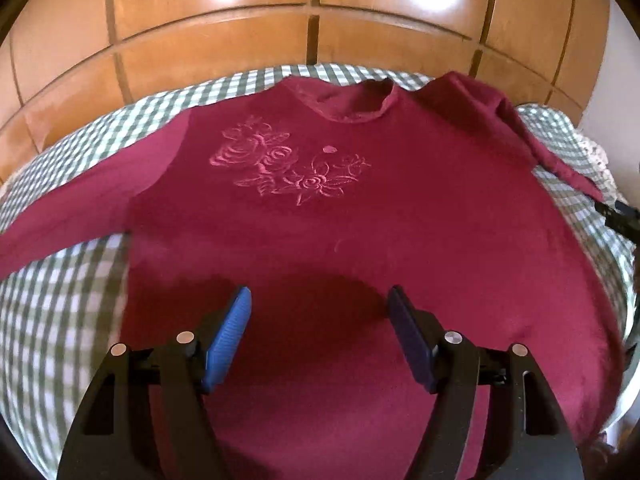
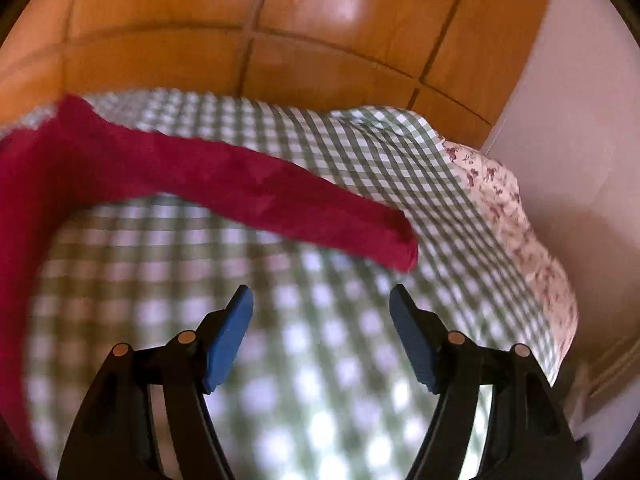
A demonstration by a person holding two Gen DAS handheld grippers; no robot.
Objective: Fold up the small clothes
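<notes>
A dark red long-sleeved top [image 1: 340, 216] with a pink rose print lies face up, spread flat on a green-and-white checked cloth [image 1: 68, 300]. Its neck points to the far side. My left gripper [image 1: 320, 300] is open and empty, hovering over the lower middle of the top. The top's right sleeve [image 2: 248, 192] stretches across the right wrist view, cuff [image 2: 400, 244] toward the right. My right gripper [image 2: 322, 300] is open and empty, just short of that cuff, above the checked cloth [image 2: 280, 320]. A tip of the right gripper [image 1: 618, 216] shows at the right edge of the left wrist view.
A wooden panelled wardrobe [image 1: 312, 12] stands behind the bed. A floral sheet [image 2: 516, 216] edges the checked cloth on the right, beside a white wall [image 2: 580, 100]. The left sleeve [image 1: 80, 208] lies out to the left.
</notes>
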